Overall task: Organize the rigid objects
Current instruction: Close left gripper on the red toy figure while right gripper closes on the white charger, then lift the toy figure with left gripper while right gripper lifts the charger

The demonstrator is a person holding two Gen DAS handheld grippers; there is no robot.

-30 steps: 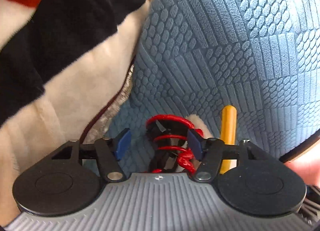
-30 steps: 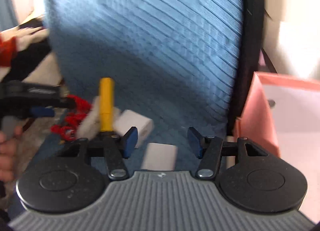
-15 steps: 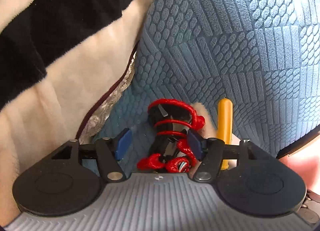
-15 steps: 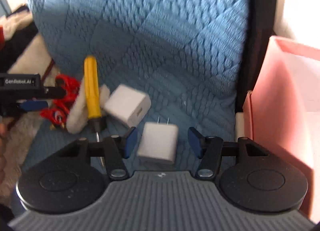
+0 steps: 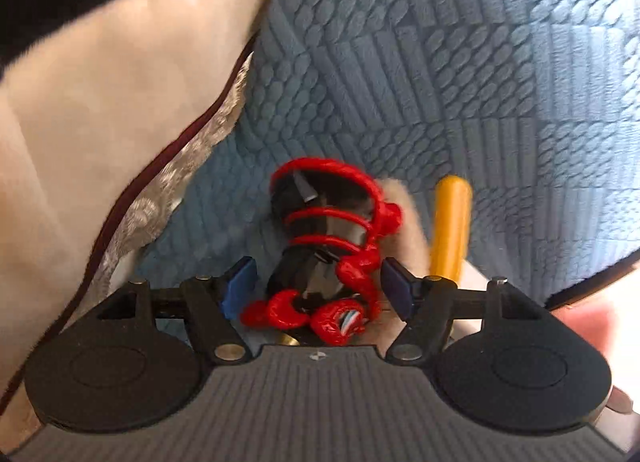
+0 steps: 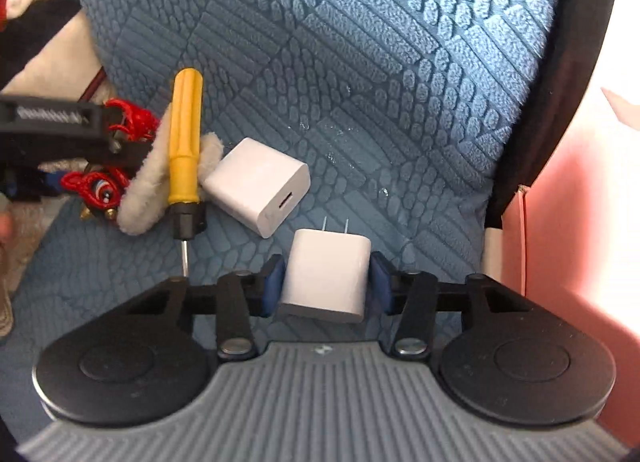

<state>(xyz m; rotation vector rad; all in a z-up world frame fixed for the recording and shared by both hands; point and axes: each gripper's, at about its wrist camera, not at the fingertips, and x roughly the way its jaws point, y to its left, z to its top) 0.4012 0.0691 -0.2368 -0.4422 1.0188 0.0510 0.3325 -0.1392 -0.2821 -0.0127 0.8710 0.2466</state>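
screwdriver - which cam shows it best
The right wrist view: the whole screwdriver shows there, yellow handle, black collar and thin shaft, lying across a fluffy pad beside a white charger. The left wrist view shows only its yellow handle, the rest hidden behind the left gripper.

A home, by the look of it: a blue cushion (image 6: 360, 62) with an embossed quilted pattern serves as the work surface, a fleecy cream-and-black blanket (image 5: 100, 94) lies bunched on its left, and a pink box (image 6: 580, 222) stands just to its right.
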